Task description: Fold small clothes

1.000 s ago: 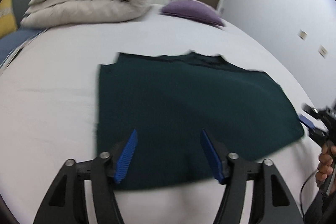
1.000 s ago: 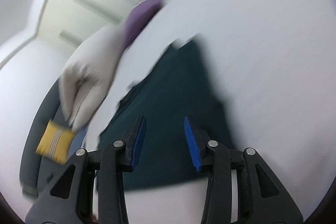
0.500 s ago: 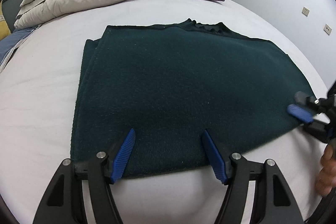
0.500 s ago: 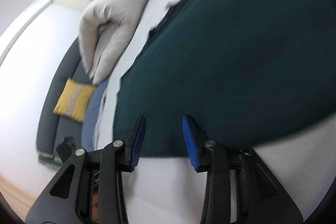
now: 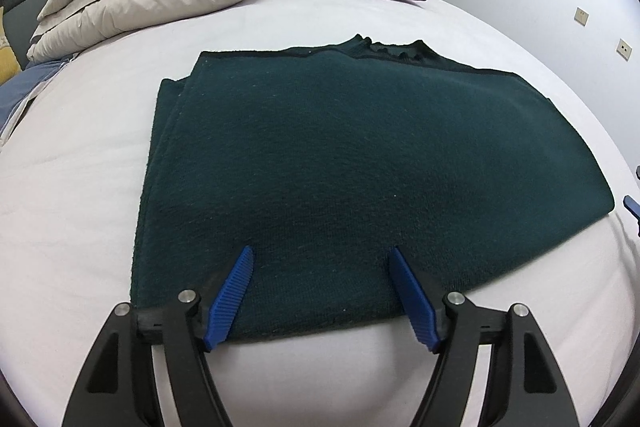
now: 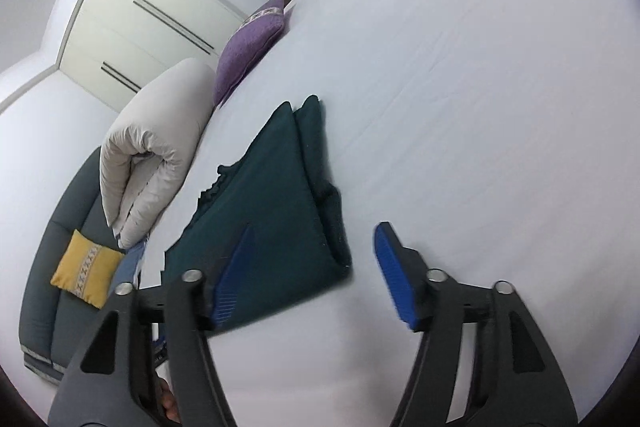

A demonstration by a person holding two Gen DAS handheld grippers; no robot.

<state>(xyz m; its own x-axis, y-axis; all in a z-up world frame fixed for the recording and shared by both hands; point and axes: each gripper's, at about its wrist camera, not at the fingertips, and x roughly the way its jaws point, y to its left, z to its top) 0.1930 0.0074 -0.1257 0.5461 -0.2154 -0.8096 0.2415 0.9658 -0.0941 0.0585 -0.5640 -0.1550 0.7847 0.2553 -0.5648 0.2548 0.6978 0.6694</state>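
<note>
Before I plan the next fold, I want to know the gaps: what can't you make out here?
- Dark green sweater: sleeves folded under, hidden in both views.
- Its near hem: partly behind the left gripper fingers.
- Right gripper: only a blue tip at the left view's right edge.
- Sofa: cut by the rim.

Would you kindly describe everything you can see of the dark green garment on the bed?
The dark green garment looks like a thick knit, folded flat into a rough rectangle on the white bed. A ribbed neckline shows at its far edge, and stacked layers peek out along one side. The left gripper hovers open over its near edge; the right gripper is open at a corner, its jaws not closed on the fabric. Nothing else touches it.
</note>
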